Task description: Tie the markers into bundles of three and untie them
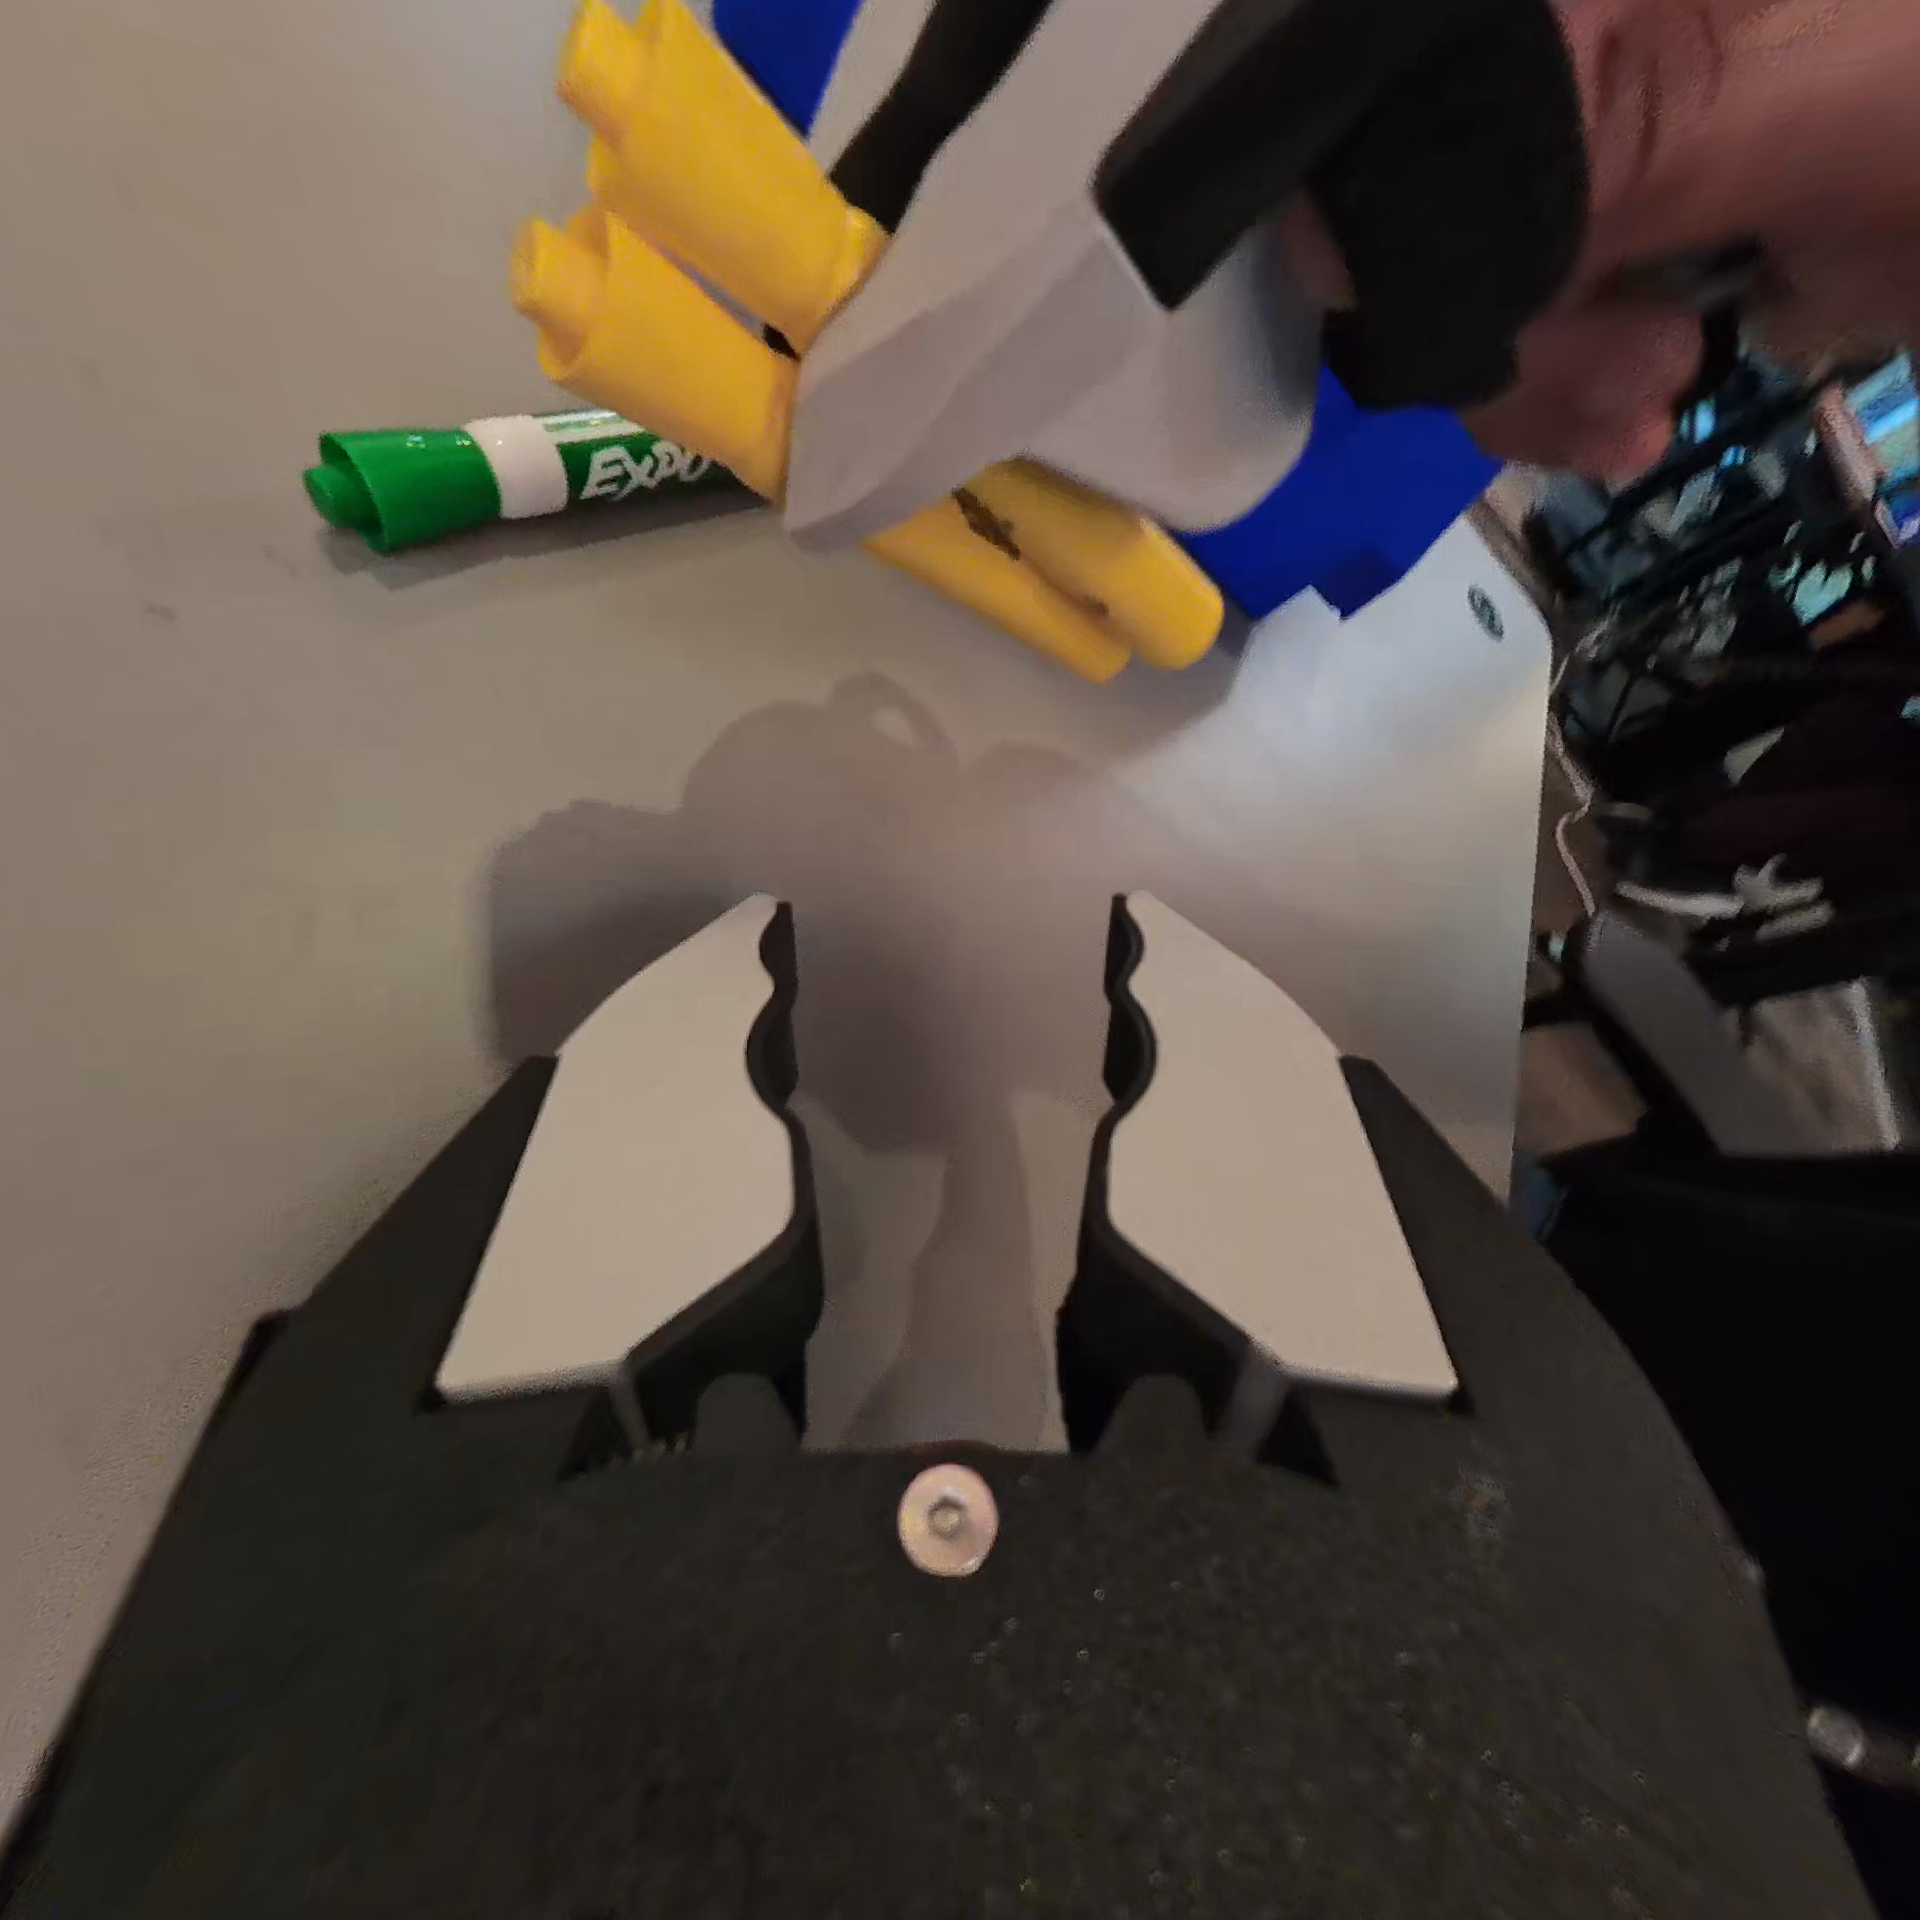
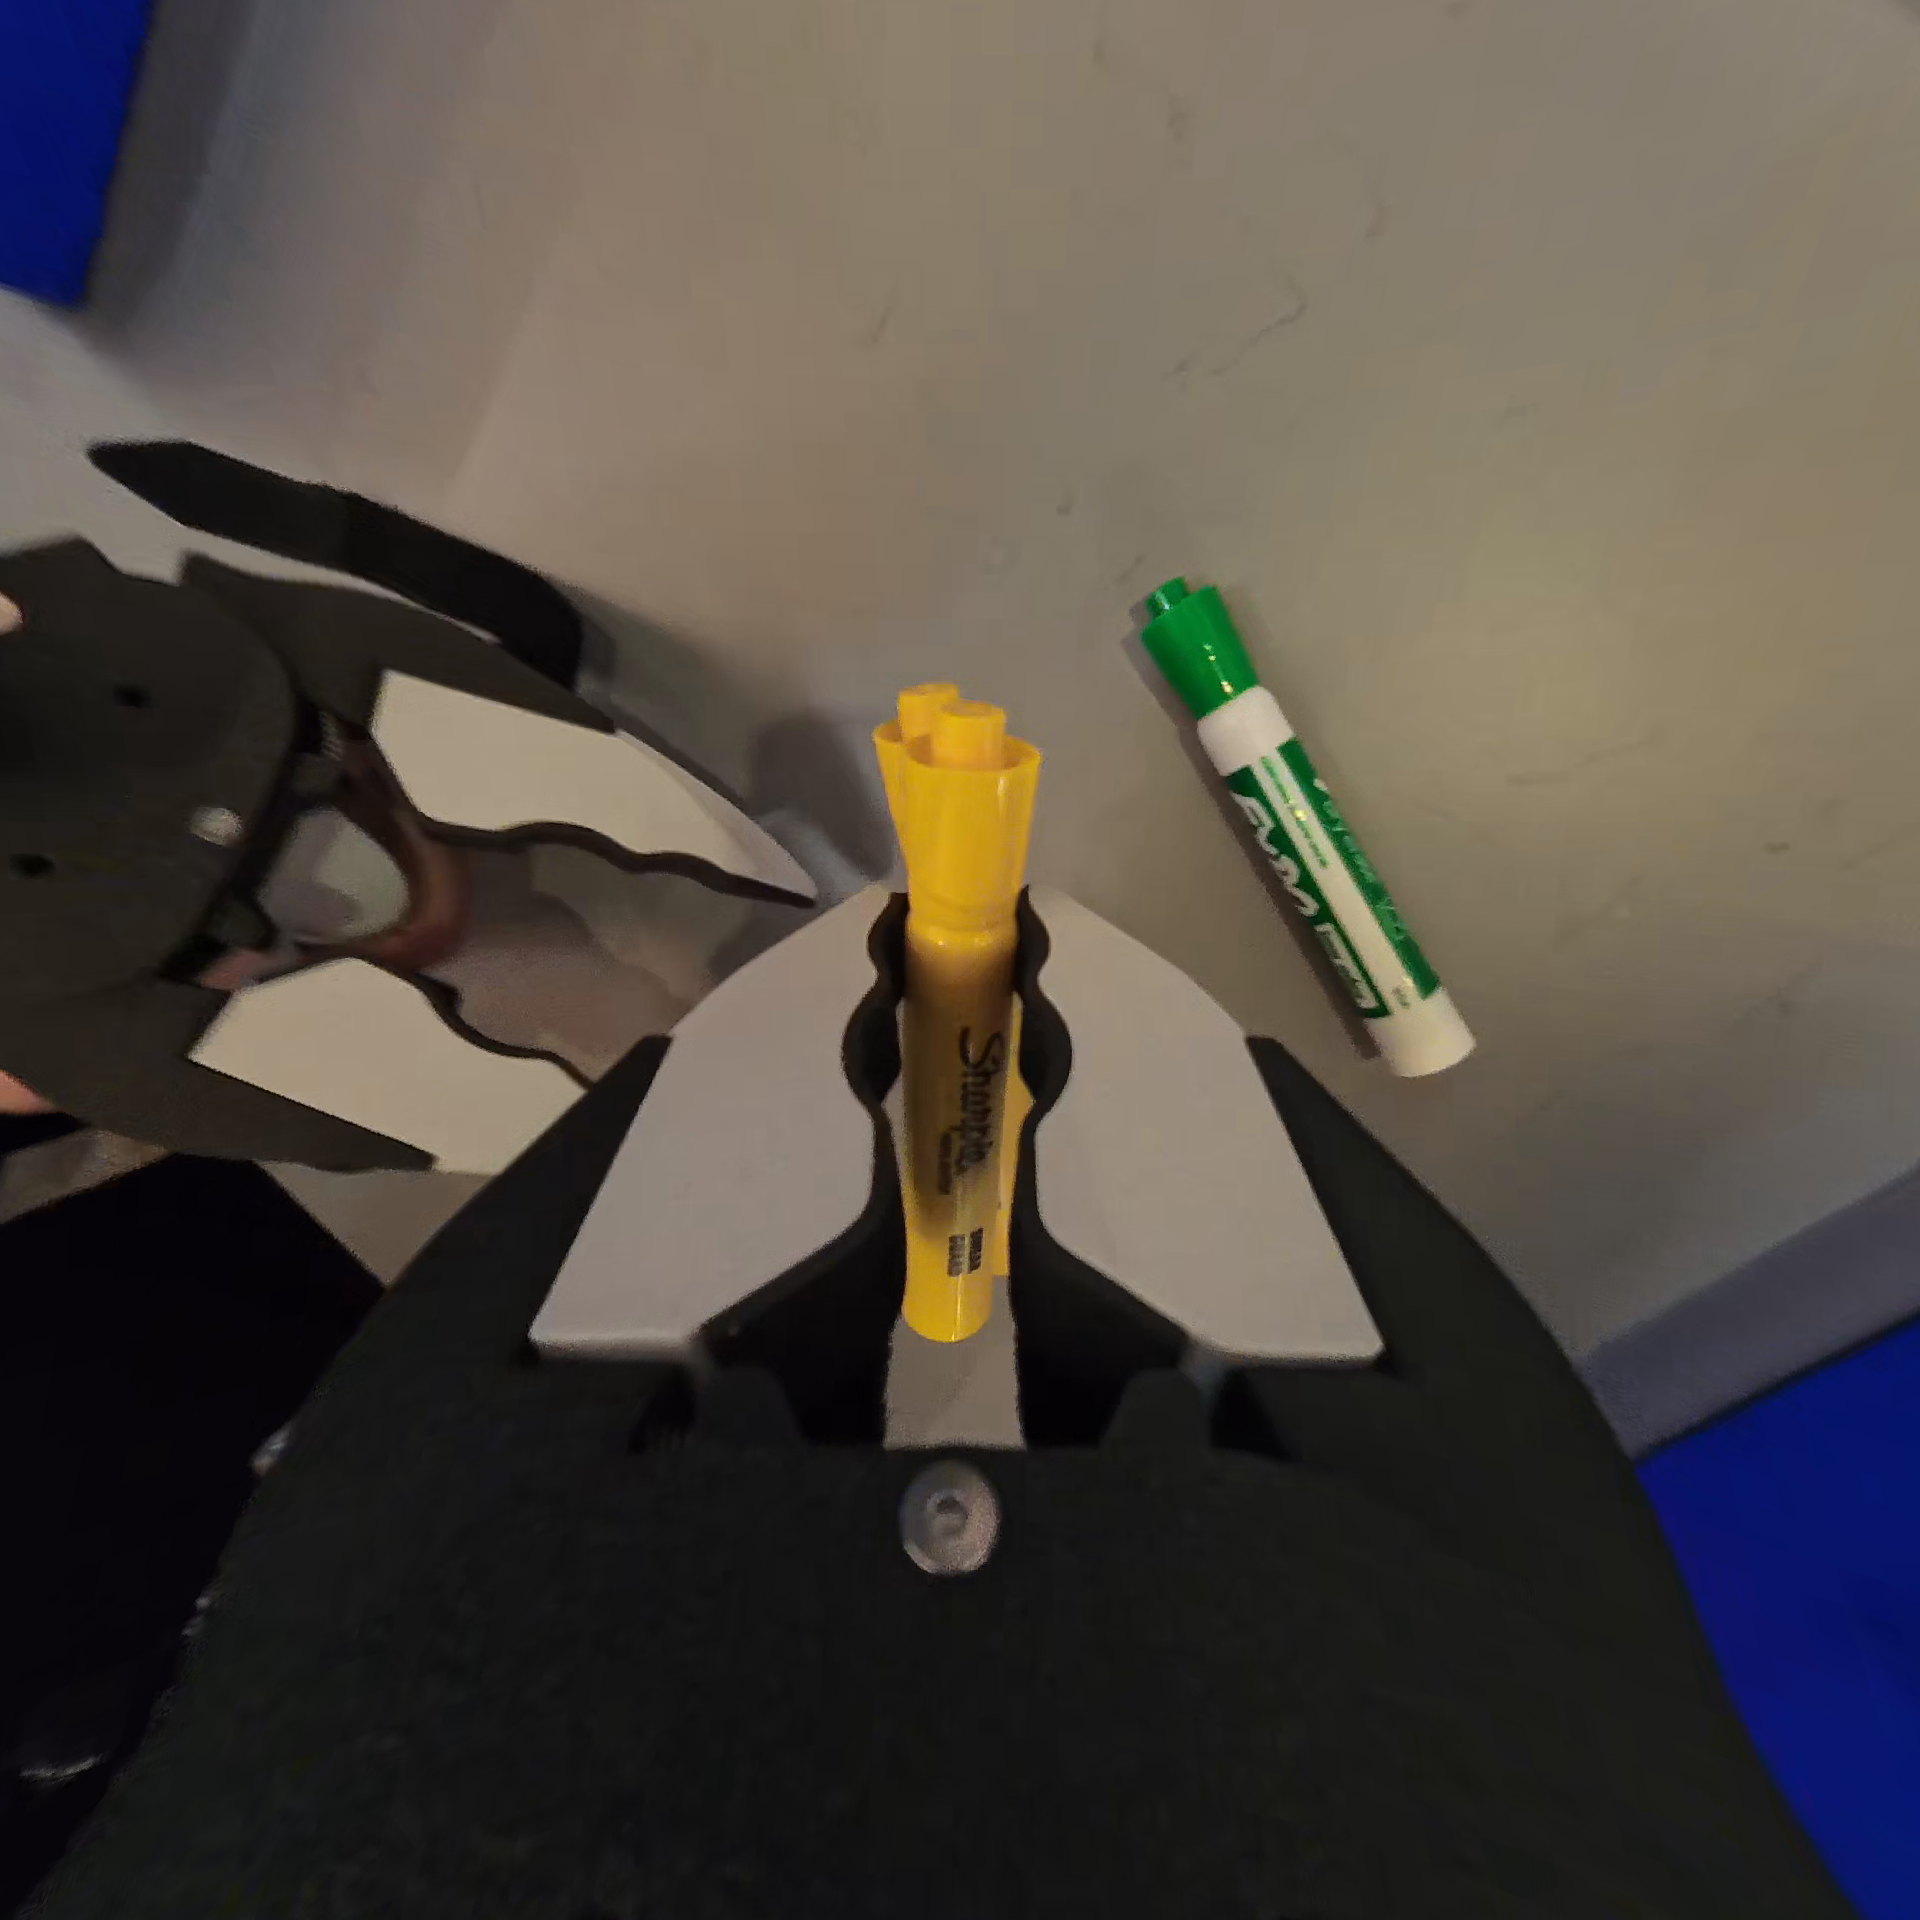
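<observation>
1. In the right wrist view, the right tongs [image 2: 954,914], black with pale grey finger plates, are closed around two yellow plastic highlighter markers [image 2: 951,1049] that lie one over the other along the gap, caps pointing away from the camera.
2. In the left wrist view, the left tongs [image 1: 951,914] hang above the pale grey bench [image 1: 260,831] with their jaws spread wide and nothing between them; their shadow falls on the bench just ahead.
3. Farther off in that view, the right tongs come in from the upper right, held by a hand in a black glove [image 1: 1455,177], with the yellow pair sticking out on both sides of the fingers.
4. A green-capped dry-erase marker with a white barrel [image 1: 499,483] lies flat on the bench just beside the yellow caps, free of both tongs.
5. A blue surface [image 1: 1340,520] shows beyond the bench edge.
</observation>
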Action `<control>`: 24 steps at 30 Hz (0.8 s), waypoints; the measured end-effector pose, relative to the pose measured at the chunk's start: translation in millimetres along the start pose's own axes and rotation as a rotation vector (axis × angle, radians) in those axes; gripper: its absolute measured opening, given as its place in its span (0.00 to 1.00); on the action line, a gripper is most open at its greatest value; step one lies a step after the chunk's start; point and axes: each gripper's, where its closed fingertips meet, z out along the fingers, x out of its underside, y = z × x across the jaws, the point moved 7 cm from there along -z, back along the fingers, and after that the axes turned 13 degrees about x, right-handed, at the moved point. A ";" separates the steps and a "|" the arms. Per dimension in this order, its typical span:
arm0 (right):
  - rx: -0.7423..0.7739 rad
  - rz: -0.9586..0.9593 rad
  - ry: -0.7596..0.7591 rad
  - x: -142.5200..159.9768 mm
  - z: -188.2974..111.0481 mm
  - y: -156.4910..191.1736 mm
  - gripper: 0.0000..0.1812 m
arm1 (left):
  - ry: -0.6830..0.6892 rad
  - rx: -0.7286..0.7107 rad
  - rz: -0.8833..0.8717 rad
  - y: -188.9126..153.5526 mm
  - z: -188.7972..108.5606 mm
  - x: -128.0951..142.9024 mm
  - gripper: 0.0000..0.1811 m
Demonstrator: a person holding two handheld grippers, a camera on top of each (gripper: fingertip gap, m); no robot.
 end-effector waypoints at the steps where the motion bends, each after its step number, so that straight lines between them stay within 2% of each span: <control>1: -0.014 0.027 -0.001 -0.2 0.3 1.2 0.10 | -0.020 -0.012 -0.023 -0.8 3.1 -0.8 0.32; 4: -0.012 0.050 -0.024 -1.8 1.3 4.7 0.10 | -0.065 -0.048 -0.032 -5.1 11.3 -4.3 0.37; 8: -0.047 0.080 -0.045 -3.2 3.4 14.4 0.10 | -0.117 0.001 -0.069 -11.1 17.5 -8.6 0.41; 14: -0.106 0.095 -0.075 -5.9 1.7 25.8 0.10 | -0.204 0.150 -0.100 -14.4 21.5 -12.8 0.42; 19: -0.192 0.133 -0.114 -6.7 -5.6 30.3 0.10 | -0.215 0.284 -0.080 -14.3 23.0 -11.0 0.42; 21: -0.213 0.152 -0.133 -7.0 -8.0 30.5 0.10 | -0.213 0.271 -0.081 -13.2 24.0 -11.7 0.42; 24: -0.240 0.188 -0.167 -7.1 -10.8 31.2 0.11 | -0.200 0.175 -0.080 -11.3 27.3 -12.0 0.41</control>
